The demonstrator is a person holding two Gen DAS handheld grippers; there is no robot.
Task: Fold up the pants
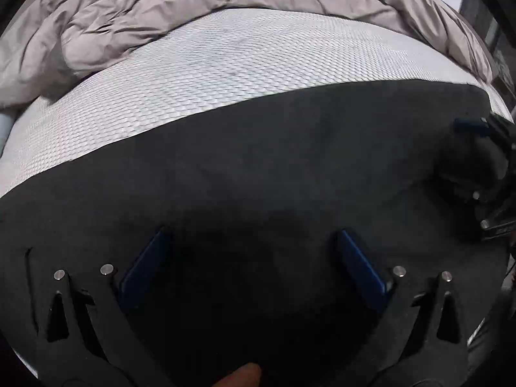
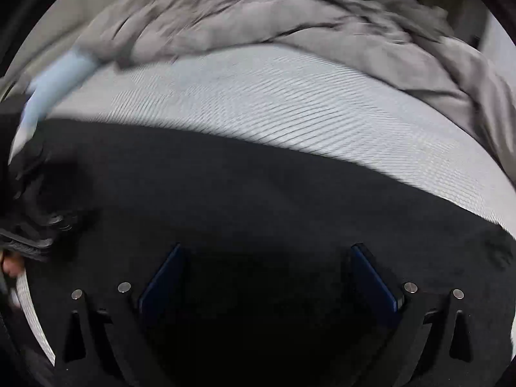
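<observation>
Evidently both grippers, left (image 1: 251,242) and right (image 2: 267,258), hover wide open, holding nothing. Dark pants (image 1: 258,161) lie flat on the mattress (image 1: 225,64) beneath and ahead of the jaws, likely spread for folding.

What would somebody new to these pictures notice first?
The dark pants stand out first, spread flat across the near half of the white textured mattress. Behind them a rumpled grey duvet is heaped along the far side of the bed. Both the left tool and the right tool are over the dark cloth with their blue fingers wide apart, holding nothing.
</observation>
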